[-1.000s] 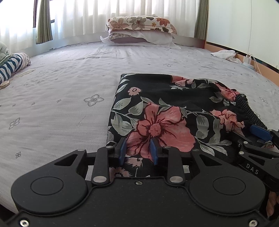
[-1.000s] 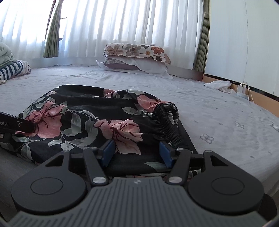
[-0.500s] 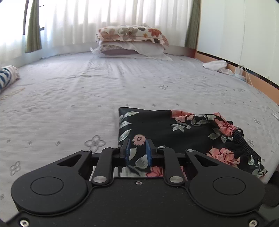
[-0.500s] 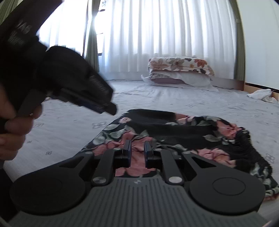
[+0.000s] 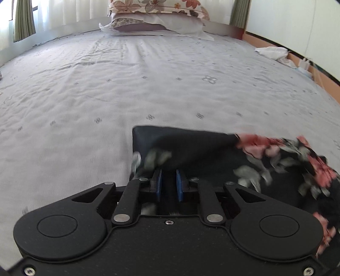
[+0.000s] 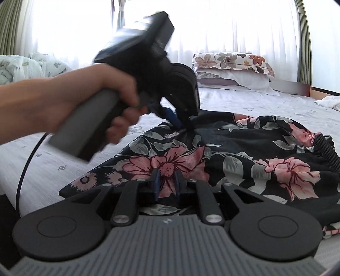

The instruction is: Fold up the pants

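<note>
Pants, black w/ pink floral print, lay bunched on the grey bedsheet near the front edge of the bed. Left gripper had its blue pads narrowed on a raised dark fold of the pants; seen from the right wrist cam, its tip pinched fabric up off the pile, left hand round the handle. Right gripper was closed narrow on the near edge, at the big pink flower. Pillows stacked at the far end.
</note>
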